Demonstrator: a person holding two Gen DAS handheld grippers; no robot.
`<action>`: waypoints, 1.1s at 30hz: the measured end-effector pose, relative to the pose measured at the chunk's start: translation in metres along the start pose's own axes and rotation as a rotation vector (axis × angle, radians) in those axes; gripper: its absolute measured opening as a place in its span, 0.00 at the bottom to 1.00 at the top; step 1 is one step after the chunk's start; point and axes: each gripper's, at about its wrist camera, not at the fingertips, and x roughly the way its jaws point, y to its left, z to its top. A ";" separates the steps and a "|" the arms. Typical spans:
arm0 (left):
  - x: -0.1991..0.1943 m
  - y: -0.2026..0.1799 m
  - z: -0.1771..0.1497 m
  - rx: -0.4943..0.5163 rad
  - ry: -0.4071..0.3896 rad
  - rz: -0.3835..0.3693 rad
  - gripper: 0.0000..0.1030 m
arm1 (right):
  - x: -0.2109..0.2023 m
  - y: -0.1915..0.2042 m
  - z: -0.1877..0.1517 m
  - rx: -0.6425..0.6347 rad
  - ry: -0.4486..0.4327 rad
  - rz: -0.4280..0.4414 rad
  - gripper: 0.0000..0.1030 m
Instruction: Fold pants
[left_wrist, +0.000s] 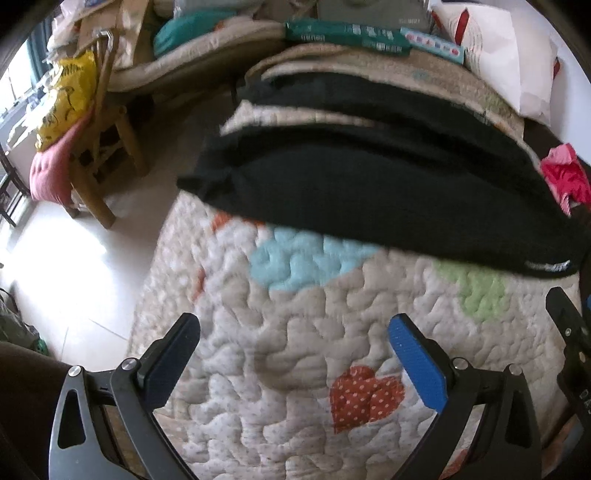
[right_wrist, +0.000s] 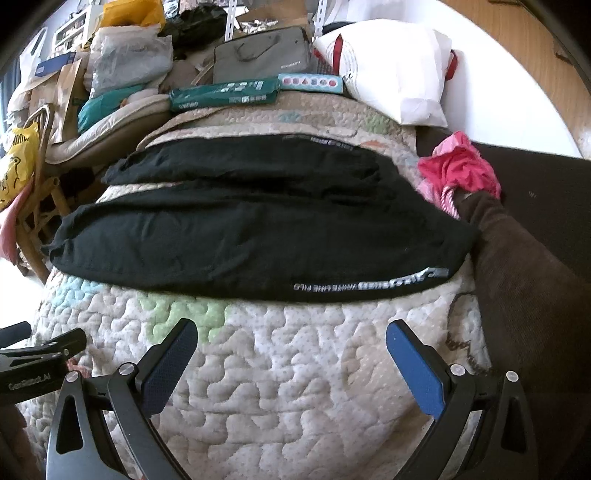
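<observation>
Black pants (left_wrist: 369, 184) lie flat across a quilted bed cover (left_wrist: 295, 369), legs apart and pointing left, waistband with white lettering at the right. They also show in the right wrist view (right_wrist: 258, 229). My left gripper (left_wrist: 295, 343) is open and empty, above the quilt just in front of the pants' near edge. My right gripper (right_wrist: 291, 343) is open and empty, above the quilt (right_wrist: 295, 387) in front of the waistband end. The right gripper's finger shows at the right edge of the left wrist view (left_wrist: 565, 317).
A pink garment (right_wrist: 458, 166) lies at the bed's right beside a brown cushion (right_wrist: 517, 277). Green boxes (right_wrist: 225, 94), a grey bag (right_wrist: 266, 51) and a white pillow (right_wrist: 399, 66) crowd the far end. A wooden chair (left_wrist: 96, 155) with a yellow bag stands on the floor at left.
</observation>
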 end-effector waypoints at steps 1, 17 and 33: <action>-0.007 0.000 0.004 0.004 -0.021 0.002 0.99 | -0.004 0.000 0.003 -0.003 -0.017 -0.005 1.00; -0.038 0.001 0.110 0.099 -0.124 -0.024 0.99 | -0.022 -0.030 0.108 0.014 -0.081 0.151 1.00; 0.038 0.033 0.236 0.107 -0.153 -0.022 0.99 | 0.075 -0.093 0.217 -0.014 -0.064 0.110 1.00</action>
